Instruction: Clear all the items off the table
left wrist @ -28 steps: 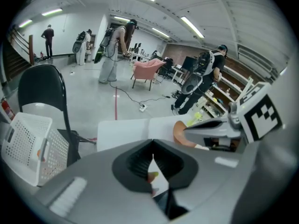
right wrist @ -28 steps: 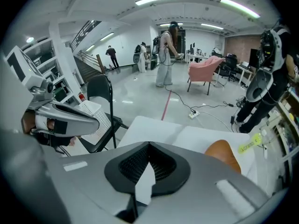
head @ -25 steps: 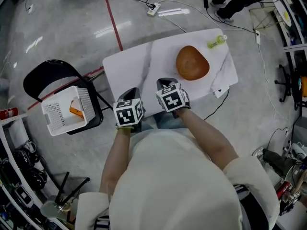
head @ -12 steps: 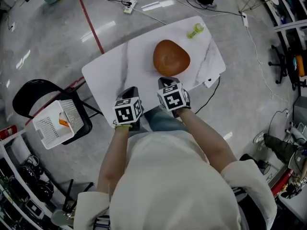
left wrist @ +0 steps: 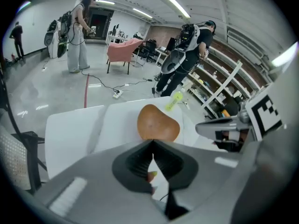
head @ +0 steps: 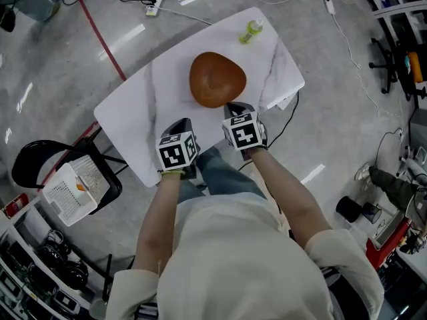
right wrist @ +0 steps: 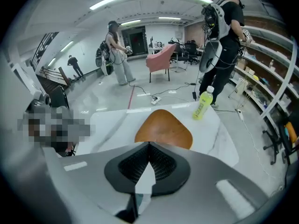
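Both grippers have come forward over the white table [head: 133, 115] since 1 second ago, and its near edge now lies under them. The black chair [head: 30, 165] left of the table carries the white basket [head: 63, 199] (1 orange item [head: 81, 187] inside). The brown bowl [head: 217, 79] sits mid-table, just ahead of the right gripper [head: 233, 107] and ahead-right of the left gripper [head: 185, 123]. Both pairs of jaws are pressed together, empty. The green bottle [head: 251, 29] is near the far edge.
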A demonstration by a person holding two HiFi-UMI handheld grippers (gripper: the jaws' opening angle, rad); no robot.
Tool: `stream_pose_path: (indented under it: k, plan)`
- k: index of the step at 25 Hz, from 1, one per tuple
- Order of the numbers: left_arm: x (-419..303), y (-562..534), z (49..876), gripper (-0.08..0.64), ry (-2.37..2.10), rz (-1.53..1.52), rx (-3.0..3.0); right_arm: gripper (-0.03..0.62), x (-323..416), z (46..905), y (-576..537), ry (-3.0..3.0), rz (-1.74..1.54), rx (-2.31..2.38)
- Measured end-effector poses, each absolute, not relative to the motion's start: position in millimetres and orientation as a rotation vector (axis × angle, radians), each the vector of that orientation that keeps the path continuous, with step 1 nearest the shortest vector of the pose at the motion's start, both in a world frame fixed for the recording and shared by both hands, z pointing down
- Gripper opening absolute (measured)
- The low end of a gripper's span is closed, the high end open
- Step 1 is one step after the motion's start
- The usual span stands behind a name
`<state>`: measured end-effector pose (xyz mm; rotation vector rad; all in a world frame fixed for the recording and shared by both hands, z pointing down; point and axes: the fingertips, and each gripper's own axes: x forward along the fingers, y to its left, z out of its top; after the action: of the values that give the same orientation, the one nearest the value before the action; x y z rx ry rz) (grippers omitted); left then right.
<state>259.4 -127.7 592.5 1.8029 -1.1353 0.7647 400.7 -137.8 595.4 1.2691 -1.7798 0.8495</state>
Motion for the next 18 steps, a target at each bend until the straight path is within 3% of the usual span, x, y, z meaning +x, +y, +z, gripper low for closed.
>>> stream_pose_path:
  k: [14,18]
  plan:
    - [291,-149,672,0.008,-1.129,0.825,1.703,0.029,469,663,-166,-1.666,0.967,1.359]
    - [298,-146,695,0.097,-1.103,0.826,1.669,0.052,485,681,-173,-1.639,0.989,1.38]
